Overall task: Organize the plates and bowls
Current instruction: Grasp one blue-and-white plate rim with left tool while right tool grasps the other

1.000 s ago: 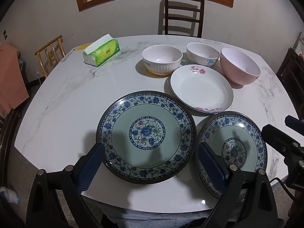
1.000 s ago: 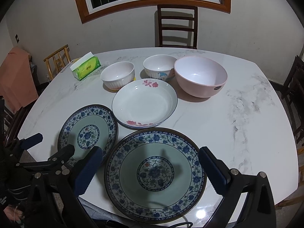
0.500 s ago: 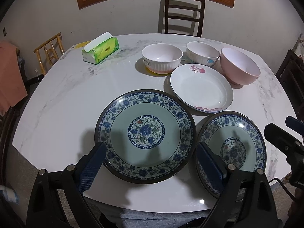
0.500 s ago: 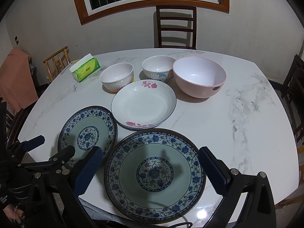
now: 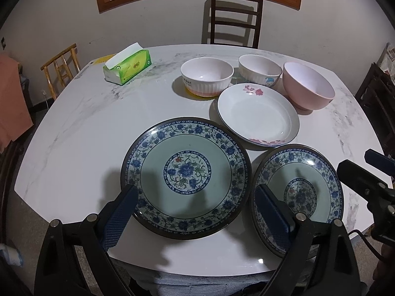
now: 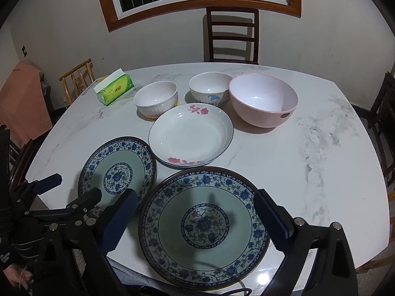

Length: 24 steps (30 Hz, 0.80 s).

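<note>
**Nothing stacked yet**

Around the white floral plate (image 5: 258, 116) every dish lies separate: three bowls behind it, two blue-patterned plates in front. All sorting remains, by this judgement. Left gripper (image 5: 196, 215) hovers wide open and empty over the left blue plate (image 5: 185, 175); right gripper (image 6: 197, 222) likewise over the right blue plate (image 6: 203, 225).

Marble table (image 5: 74, 133): two blue-patterned plates at the near edge, the larger plate (image 5: 186, 176) left of the smaller plate (image 5: 297, 196). White floral dish (image 5: 258, 114) behind them. Ribbed bowl (image 5: 207, 76), cartoon bowl (image 5: 259, 70) and pink bowl (image 5: 307, 88) toward the far edge. Tissue box (image 5: 127, 66) at the far left corner. Left gripper (image 5: 195, 212) spread wide over the near edge, empty.
</note>
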### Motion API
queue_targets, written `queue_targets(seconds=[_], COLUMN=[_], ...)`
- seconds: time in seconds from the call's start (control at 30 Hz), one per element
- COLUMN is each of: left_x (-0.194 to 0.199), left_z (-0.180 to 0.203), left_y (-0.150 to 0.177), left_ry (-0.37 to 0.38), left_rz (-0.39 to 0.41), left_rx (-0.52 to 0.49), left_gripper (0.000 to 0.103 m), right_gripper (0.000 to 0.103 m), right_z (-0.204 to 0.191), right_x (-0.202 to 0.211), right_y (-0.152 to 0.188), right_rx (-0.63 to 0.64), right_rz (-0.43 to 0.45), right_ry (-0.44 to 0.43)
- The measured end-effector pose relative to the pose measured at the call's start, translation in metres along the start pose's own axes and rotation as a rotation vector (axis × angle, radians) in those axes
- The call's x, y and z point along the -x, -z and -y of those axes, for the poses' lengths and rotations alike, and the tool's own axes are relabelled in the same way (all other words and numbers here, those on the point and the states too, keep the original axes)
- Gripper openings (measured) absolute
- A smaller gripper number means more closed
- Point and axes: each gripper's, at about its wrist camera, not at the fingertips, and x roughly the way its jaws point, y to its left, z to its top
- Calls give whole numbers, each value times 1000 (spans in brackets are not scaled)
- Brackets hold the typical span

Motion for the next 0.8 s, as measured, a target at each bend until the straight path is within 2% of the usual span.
queue_targets(seconds=[0.1,0.33,0.43,0.6,0.73,0.8], left_x=[1,1,1,-1,-5,-7], left_z=[-1,-4,-9,-33,-59,-71], left_y=[-1,-2,-3,-9,-15,-16], left_ry=[2,8,33,89,148,155], left_rz=[2,4,1,-13,-38,-47], left_rx=[-1,0,10,57,130,151], left_gripper=[93,93,93,80,74,71], right_gripper=[93,80,76,70,64,63], right_z=[-2,-4,-6,-7,-10,-12], right_x=[-1,-4,-7,-14,-22,-27], right_y=[0,0,-1,-7,-12,-16], right_rx=[3,6,7,9,6,7], right_rz=[-2,-18,-27,-35,-48,-57], right_ry=[-7,-44,-75,-134,-180,-219])
